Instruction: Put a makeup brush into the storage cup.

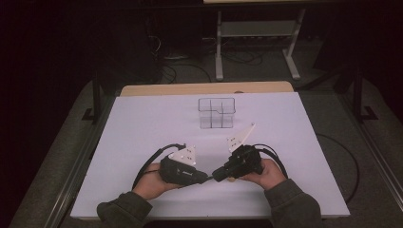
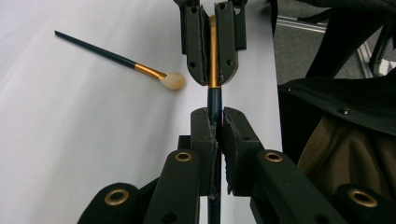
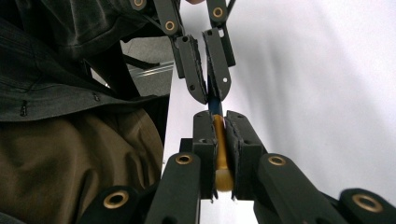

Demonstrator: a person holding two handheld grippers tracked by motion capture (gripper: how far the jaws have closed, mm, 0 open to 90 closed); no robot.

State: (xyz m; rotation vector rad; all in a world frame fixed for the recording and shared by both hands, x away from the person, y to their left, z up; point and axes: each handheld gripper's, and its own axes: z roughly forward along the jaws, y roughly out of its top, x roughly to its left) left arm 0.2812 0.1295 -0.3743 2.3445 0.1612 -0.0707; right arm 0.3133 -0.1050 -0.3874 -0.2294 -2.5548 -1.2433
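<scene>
From above, the left gripper (image 1: pixel 205 178) and right gripper (image 1: pixel 216 174) meet nose to nose, near the clear plastic box (image 1: pixel 216 113) on the white table (image 1: pixel 142 128). The left gripper view shows both pinching one thin dark makeup brush with a gold band (image 2: pixel 214 70); another brush with a pale tip (image 2: pixel 116 58) lies beside. In the right gripper view the bristles sit between its jaws. Pulling apart could bend or drop it.

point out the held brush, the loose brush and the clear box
held brush (image 2: pixel 214 56), left gripper view, gold band
loose brush (image 2: pixel 172 80), left gripper view, pale bristle tip
clear box (image 1: pixel 216 113), high view, front wall
</scene>
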